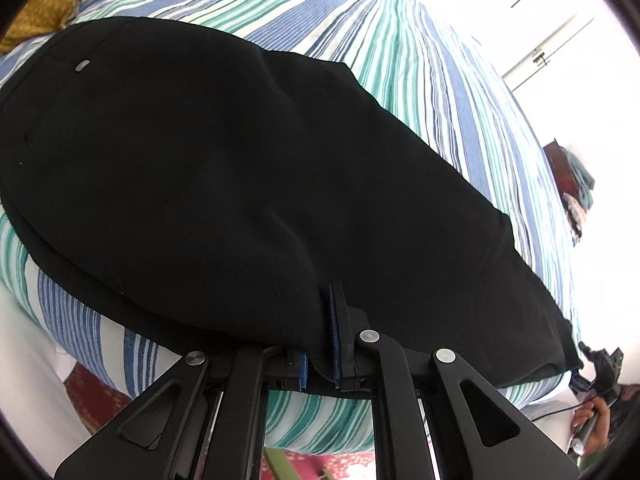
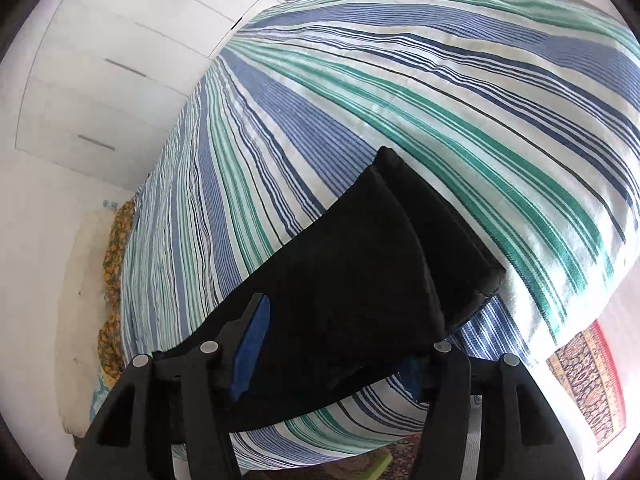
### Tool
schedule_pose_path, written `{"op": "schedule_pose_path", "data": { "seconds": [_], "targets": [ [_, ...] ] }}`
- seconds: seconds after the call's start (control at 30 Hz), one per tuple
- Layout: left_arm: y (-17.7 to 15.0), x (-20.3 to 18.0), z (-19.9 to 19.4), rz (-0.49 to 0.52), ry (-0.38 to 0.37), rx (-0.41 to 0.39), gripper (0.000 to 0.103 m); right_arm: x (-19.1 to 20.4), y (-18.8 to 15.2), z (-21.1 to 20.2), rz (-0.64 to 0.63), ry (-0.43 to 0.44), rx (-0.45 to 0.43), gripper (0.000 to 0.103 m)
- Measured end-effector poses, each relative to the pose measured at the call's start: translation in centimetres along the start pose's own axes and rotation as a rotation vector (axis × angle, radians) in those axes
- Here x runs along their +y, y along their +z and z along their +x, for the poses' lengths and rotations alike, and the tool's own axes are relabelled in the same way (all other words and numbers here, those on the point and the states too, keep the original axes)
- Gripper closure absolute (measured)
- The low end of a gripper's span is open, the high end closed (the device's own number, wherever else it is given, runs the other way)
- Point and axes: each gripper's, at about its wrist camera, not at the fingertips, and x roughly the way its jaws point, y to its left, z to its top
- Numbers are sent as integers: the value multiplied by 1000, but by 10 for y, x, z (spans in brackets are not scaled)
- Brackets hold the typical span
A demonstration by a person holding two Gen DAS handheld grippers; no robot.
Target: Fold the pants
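Black pants [image 1: 200,160] lie spread on a bed with a blue, green and white striped cover [image 1: 420,60]. My left gripper [image 1: 320,360] is shut on the near edge of the pants, with a fold of black cloth pinched between its blue pads [image 1: 335,328]. In the right wrist view the leg ends of the pants [image 2: 352,280] rest near the bed's edge, one layer over the other. My right gripper [image 2: 336,344] stands open with the cloth lying between its jaws; the left blue pad [image 2: 252,344] is bare, and cloth partly hides the right finger.
A yellow patterned pillow [image 1: 40,4] lies at the head of the bed. White wardrobe doors [image 2: 100,80] stand beyond the bed. A red patterned rug [image 2: 588,380] covers the floor beside it. A person's hand [image 1: 592,424] shows at the lower right of the left wrist view.
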Motion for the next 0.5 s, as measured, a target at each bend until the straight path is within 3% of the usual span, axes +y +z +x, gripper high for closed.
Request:
{"op": "schedule_pose_path", "data": {
  "seconds": [0.03,0.07,0.13,0.23,0.3,0.37,0.5],
  "targets": [
    [0,0,0,3,-2,2,95,-7,2,2,37,0,13,69],
    [2,4,-5,3,-9,4,95,-12,5,4,55,-18,26,98],
    [0,2,-9,11,-30,0,95,-2,9,0,-5,-92,-6,99],
    [-2,0,-8,31,-38,18,95,30,13,-8,-212,-258,-77,98],
    [-3,1,-1,33,-21,37,95,18,16,4,-165,-329,-20,98],
    [-3,2,-1,20,-29,35,96,3,18,13,-106,-336,28,98],
    [5,9,-24,-41,-108,0,98,10,15,11,-154,-371,0,98]
  ]
}}
